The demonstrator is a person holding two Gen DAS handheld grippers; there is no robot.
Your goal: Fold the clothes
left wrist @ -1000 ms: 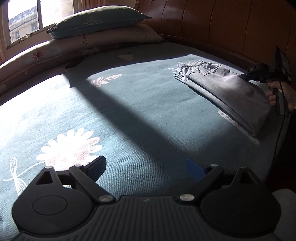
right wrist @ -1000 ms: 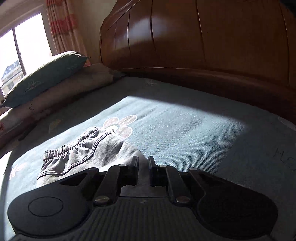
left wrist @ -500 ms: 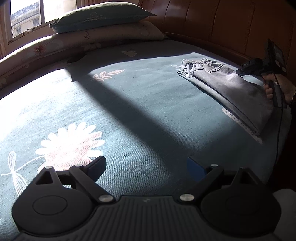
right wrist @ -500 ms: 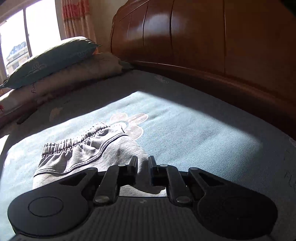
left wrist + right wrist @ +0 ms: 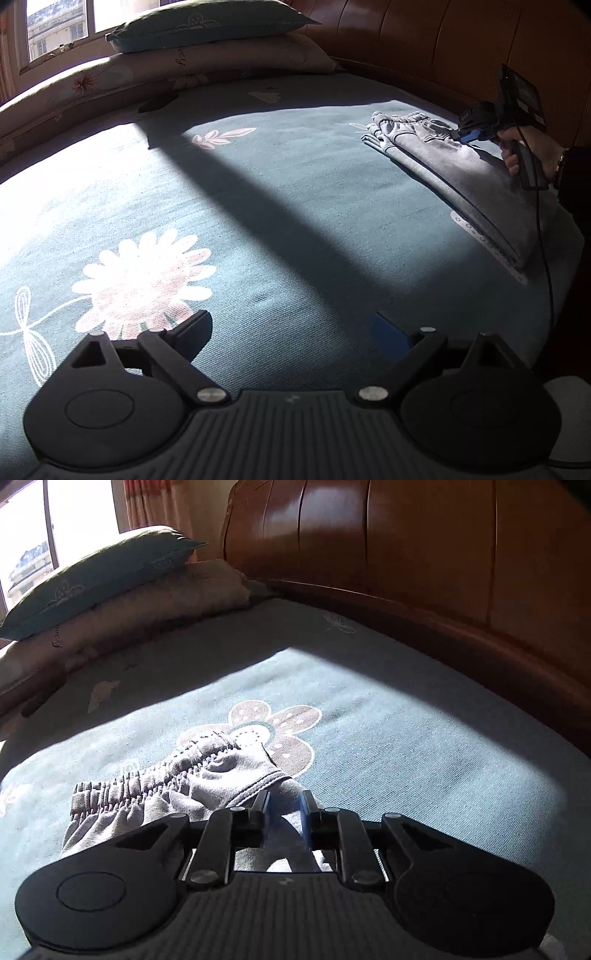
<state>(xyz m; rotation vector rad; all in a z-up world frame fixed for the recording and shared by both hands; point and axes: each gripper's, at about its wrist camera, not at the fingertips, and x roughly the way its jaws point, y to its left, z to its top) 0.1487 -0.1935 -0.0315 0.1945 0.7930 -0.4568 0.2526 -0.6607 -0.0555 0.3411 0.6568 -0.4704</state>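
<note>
The right gripper [image 5: 284, 808] fingers, pressed together earlier, are now parting over the folded grey elastic-waist trousers [image 5: 177, 794]; the left gripper [image 5: 291, 332] is staying spread wide above the teal flowered bedcover [image 5: 258, 206].

Both grippers [image 5: 291, 332] [image 5: 283, 808] black w/ silver screws, blue pads; right has black cable; dark sleeve [image 5: 576, 177], beaded bracelet [image 5: 560, 162].

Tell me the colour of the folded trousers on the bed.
Grey trousers, with a gathered elastic waistband; clearest in the right wrist view.
</note>
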